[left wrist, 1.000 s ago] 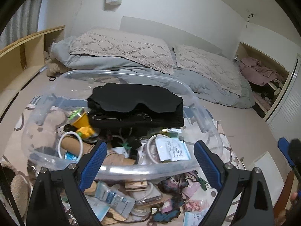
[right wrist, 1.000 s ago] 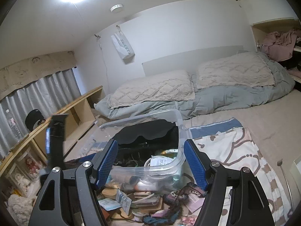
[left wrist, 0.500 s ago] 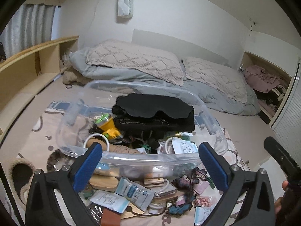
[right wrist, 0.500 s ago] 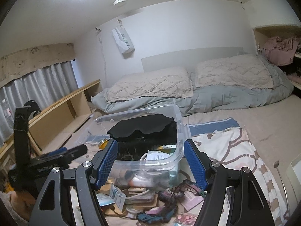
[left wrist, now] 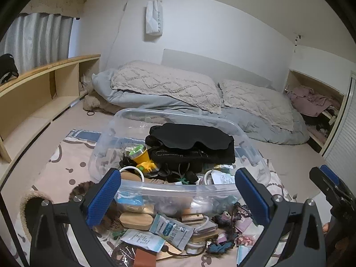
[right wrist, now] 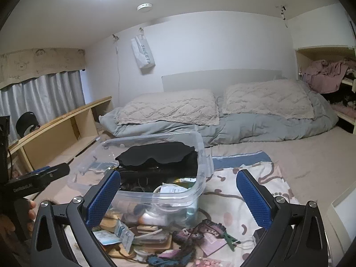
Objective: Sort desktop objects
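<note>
Both grippers empty, clutter ahead

Our left gripper [left wrist: 178, 197] stands released, the right gripper [right wrist: 178, 192] is opening on nothing; the clear bin [left wrist: 178, 188] sits just beyond our jaws, loose packets [left wrist: 170, 228] below; a careless reach could snag tangled cords.

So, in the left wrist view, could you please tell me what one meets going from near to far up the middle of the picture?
Sachets → clear bin → black cloth → grey duvet → pillow → headboard → white wall.
</note>
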A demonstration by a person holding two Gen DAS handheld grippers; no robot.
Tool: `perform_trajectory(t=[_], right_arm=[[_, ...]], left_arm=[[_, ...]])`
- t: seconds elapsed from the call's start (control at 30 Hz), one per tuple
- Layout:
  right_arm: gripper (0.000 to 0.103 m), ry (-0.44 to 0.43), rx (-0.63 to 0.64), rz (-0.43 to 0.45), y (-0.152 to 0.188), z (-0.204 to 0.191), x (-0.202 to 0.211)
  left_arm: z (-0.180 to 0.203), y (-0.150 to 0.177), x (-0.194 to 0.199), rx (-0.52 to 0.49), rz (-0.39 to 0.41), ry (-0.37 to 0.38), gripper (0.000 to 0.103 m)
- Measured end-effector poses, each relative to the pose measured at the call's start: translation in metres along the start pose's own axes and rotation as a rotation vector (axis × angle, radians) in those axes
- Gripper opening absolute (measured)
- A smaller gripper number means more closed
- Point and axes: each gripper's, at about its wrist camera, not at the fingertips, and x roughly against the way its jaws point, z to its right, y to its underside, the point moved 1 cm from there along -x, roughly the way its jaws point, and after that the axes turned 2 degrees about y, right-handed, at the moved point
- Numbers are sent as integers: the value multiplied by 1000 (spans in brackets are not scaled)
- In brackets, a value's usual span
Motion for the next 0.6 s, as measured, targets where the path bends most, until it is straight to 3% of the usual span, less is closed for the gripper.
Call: perform_trajectory(t=[0.3, 0.6], right_arm=[[103, -22, 42, 14, 3, -4, 4], [103, -28, 59, -10, 10, 0, 2]], left_arm=[[7, 4, 10, -63, 36, 5, 103], [-6, 6, 17, -59, 66, 9, 103]])
